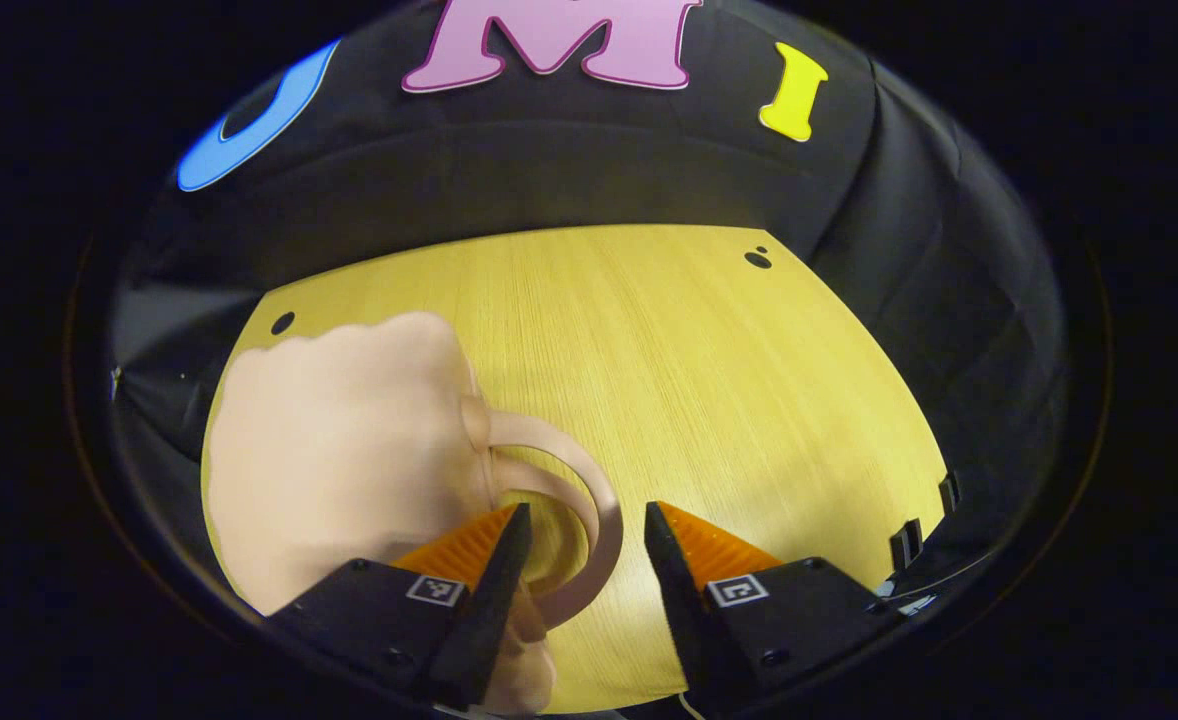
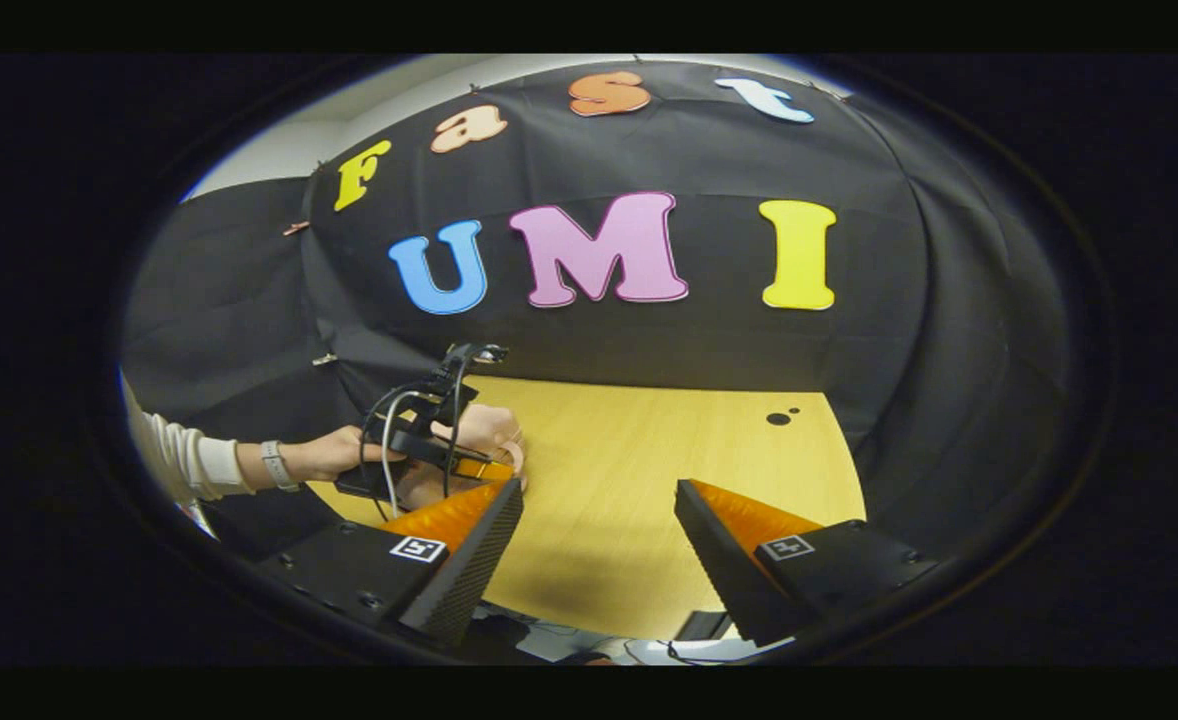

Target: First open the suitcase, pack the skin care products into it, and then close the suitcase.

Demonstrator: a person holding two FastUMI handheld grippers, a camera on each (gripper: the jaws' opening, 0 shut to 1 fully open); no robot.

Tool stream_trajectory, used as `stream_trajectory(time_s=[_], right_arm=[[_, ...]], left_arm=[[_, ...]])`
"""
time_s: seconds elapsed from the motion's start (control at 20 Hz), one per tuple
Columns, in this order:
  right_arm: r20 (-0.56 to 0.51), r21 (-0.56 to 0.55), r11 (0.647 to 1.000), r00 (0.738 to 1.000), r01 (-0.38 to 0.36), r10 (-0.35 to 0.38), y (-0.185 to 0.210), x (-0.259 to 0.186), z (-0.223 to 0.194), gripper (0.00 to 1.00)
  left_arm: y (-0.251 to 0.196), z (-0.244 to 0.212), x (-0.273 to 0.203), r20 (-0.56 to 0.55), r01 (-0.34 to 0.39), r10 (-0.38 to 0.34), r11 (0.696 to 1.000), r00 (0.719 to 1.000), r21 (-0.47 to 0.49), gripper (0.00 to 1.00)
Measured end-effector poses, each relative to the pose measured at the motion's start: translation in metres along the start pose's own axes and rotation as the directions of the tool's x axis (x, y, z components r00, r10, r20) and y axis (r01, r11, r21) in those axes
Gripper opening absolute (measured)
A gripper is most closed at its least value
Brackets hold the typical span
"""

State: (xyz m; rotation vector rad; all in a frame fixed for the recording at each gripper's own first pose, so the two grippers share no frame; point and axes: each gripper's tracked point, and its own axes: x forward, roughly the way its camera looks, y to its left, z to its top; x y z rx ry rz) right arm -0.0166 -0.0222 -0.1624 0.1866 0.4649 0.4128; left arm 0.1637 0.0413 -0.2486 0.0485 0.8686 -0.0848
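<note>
A small peach-pink suitcase (image 1: 339,450) lies shut on the wooden table (image 1: 709,380) at the left of the left gripper view. Its curved handle (image 1: 604,510) arcs out to the right. My left gripper (image 1: 586,515) is open, and the handle's loop passes between its fingers, close to the left finger (image 1: 494,590), without being pressed. In the right gripper view, my right gripper (image 2: 599,490) hangs open over bare table (image 2: 629,470) with nothing in it. Farther left, a hand (image 2: 334,452) holds the left gripper (image 2: 489,468) against the suitcase (image 2: 484,425).
Small black holes (image 1: 757,259) mark the tabletop near its far corners. Black clips (image 1: 906,543) sit on the table's right edge. The black cloth wall closes the back and sides. Cables (image 2: 549,630) lie below the table's near edge.
</note>
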Motion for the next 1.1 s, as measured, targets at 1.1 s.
stream_trajectory(time_s=[1.1], right_arm=[[0.541, -0.227, 0.960, 0.841, 0.167, -0.018, 0.094, 0.006, 0.186, 0.96]], left_arm=[[-0.022, 0.122, -0.376, 0.761, -0.236, 0.228, 0.967, 0.608, -0.101, 0.98]])
